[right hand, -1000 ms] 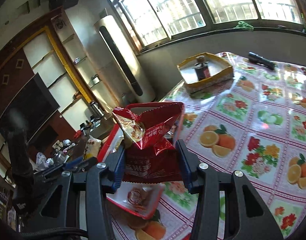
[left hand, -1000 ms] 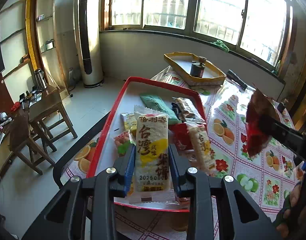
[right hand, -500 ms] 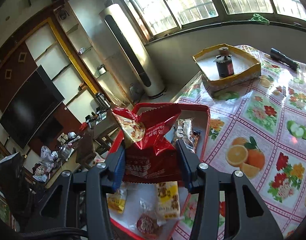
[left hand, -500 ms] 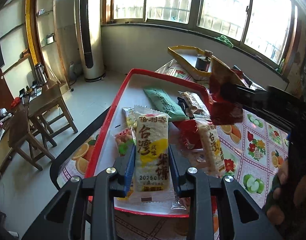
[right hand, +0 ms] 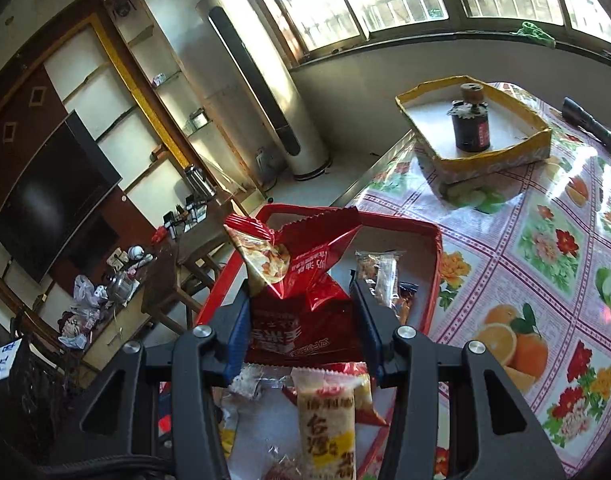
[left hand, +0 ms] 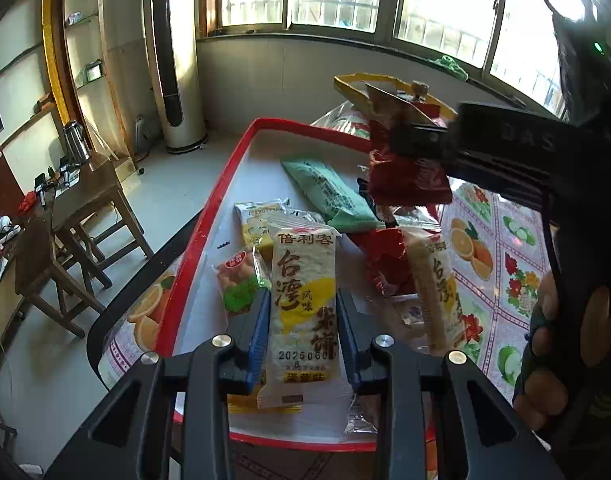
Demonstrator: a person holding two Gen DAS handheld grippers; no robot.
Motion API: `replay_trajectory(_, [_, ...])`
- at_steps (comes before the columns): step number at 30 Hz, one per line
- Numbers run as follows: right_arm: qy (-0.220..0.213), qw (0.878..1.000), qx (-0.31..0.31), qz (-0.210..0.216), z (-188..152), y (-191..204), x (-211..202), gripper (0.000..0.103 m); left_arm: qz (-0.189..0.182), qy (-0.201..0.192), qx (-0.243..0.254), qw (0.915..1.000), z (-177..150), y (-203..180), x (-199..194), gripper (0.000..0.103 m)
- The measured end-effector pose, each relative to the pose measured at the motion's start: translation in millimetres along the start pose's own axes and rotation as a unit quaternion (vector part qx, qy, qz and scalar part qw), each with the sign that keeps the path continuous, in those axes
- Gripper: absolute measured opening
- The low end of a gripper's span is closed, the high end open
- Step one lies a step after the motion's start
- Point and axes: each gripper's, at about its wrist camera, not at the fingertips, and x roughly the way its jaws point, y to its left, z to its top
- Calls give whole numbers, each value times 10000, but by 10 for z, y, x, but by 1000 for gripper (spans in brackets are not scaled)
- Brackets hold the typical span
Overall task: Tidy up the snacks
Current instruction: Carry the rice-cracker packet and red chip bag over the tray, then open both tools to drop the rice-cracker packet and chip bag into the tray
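Note:
My left gripper (left hand: 302, 320) is shut on a white and yellow rice cracker pack (left hand: 303, 304), held over the near end of the red tray (left hand: 213, 208). The tray holds several snacks: a green pack (left hand: 329, 190), a second rice cracker pack (left hand: 435, 284), a pink and green pack (left hand: 239, 280) and red wrappers. My right gripper (right hand: 303, 318) is shut on a crumpled red snack bag (right hand: 301, 276) above the tray (right hand: 435, 264). In the left wrist view that red bag (left hand: 405, 176) hangs over the tray's far right part, with a hand (left hand: 545, 360) on the right gripper's handle.
A yellow-rimmed box (right hand: 477, 160) with a dark jar (right hand: 471, 120) stands at the table's far end, a black torch (right hand: 587, 120) beside it. The fruit-patterned tablecloth (right hand: 545, 280) lies to the right of the tray. Left of the table are the floor, a wooden table and stools (left hand: 77, 232).
My right gripper has carried the red bag leftward from over the tablecloth to above the tray. My left gripper has sunk slightly, the rice cracker pack still in it.

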Motion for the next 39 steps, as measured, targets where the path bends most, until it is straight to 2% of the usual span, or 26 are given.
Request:
replay_trajectory(10, [372, 9992, -105, -138, 80, -15, 326, 49, -3, 152, 35, 9999, 17, -32, 132, 32])
replay_trajectory(20, [633, 9978, -167, -100, 41, -4, 539, 49, -4, 274, 34, 9996, 16, -27, 246, 32])
replay_trajectory(39, [714, 9972, -229, -49, 103, 9, 663, 49, 80, 247, 123, 9996, 32, -84, 267, 32])
